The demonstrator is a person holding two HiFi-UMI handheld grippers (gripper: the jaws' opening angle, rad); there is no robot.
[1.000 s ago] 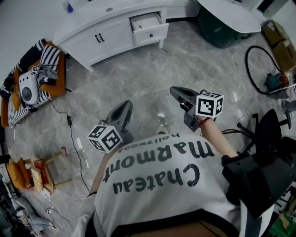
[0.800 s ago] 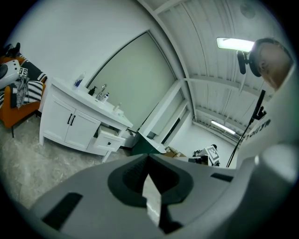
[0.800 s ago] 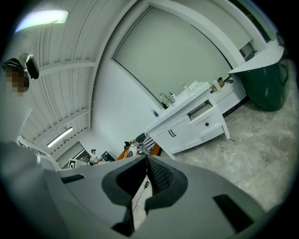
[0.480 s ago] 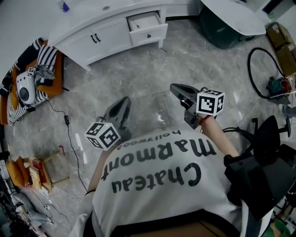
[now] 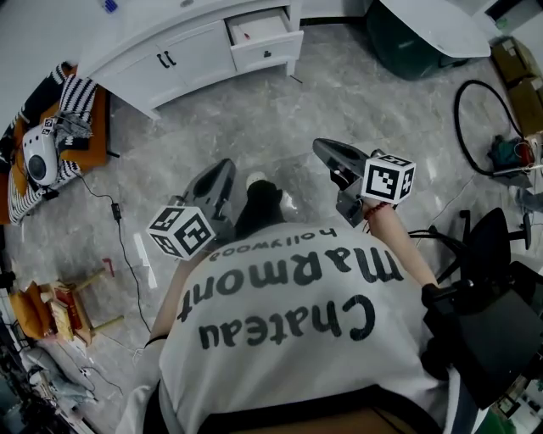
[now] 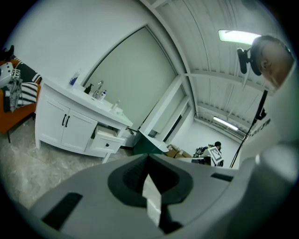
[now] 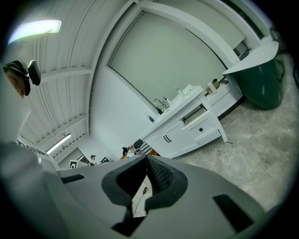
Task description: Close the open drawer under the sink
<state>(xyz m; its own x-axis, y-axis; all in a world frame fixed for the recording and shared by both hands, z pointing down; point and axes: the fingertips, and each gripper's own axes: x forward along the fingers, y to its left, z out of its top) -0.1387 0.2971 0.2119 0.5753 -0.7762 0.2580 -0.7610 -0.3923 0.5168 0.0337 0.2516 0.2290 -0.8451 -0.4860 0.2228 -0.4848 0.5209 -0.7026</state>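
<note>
The white vanity cabinet (image 5: 170,52) stands at the far side of the marble floor, and its right-hand drawer (image 5: 264,38) is pulled out. In the left gripper view the drawer (image 6: 106,142) shows left of centre; in the right gripper view the drawer (image 7: 203,123) sits right of centre. My left gripper (image 5: 224,168) and right gripper (image 5: 322,149) are held out in front of the person's chest, both pointing toward the cabinet and well short of it. The jaws of the left gripper (image 6: 148,157) and the right gripper (image 7: 145,158) meet at their tips with nothing between them.
An orange seat with striped cloth (image 5: 53,127) stands left of the cabinet. A black cable (image 5: 119,222) trails over the floor at left. A dark green tub (image 5: 407,51) under a white tabletop (image 5: 428,24) is at the upper right. A black chair (image 5: 494,247) is at the right.
The cabinet has slid toward the top of the head view as the person walked toward it. A dark leg and shoe now show between the grippers. Both jaws stay together.
</note>
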